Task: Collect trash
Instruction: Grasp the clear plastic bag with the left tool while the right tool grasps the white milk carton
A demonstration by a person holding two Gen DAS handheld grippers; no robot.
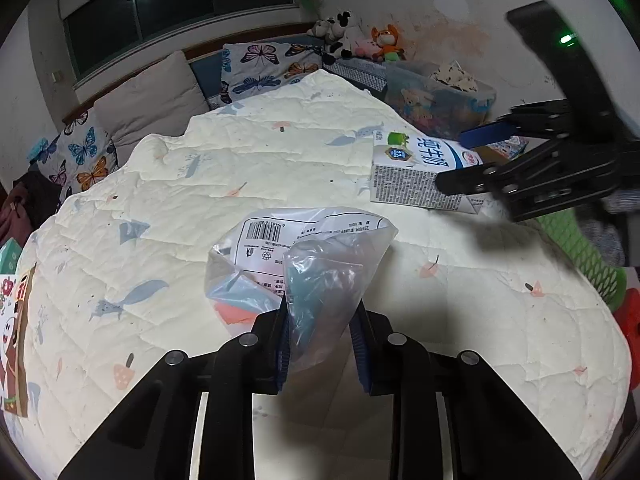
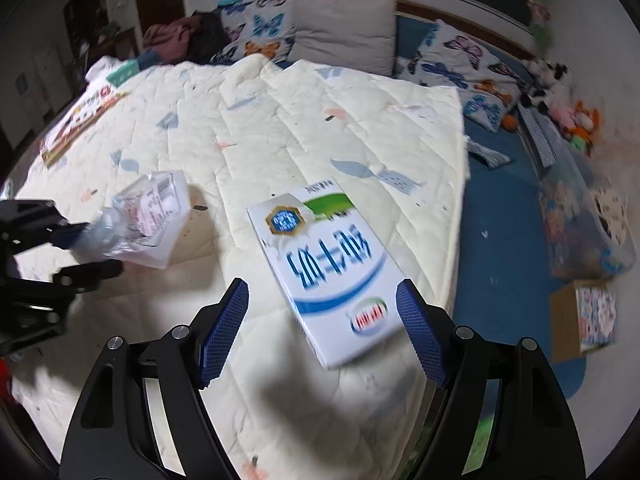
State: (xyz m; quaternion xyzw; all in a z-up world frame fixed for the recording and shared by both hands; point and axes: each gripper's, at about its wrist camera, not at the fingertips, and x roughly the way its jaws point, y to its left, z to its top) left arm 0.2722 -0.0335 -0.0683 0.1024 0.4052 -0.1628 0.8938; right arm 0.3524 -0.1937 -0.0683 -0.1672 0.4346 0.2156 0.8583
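Quilted bed (image 1: 280,168): milk carton (image 1: 416,172), plastic bag (image 1: 304,256) on it.

Left tongs (image 1: 322,322) pinched narrow; right tongs (image 2: 324,328) wide apart, seemingly tilted down.

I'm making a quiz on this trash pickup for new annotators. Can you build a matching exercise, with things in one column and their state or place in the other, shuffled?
Things:
1. plastic bag
2. milk carton
3. grey pillow
4. stuffed toys

States or places:
A. lying flat on the quilt near its edge, between open fingers that do not touch it
B. at the head of the bed, between butterfly pillows
C. pinched between two blue-padded fingers
D. piled in the corner by the wall

Pairs: 1-C, 2-A, 3-B, 4-D
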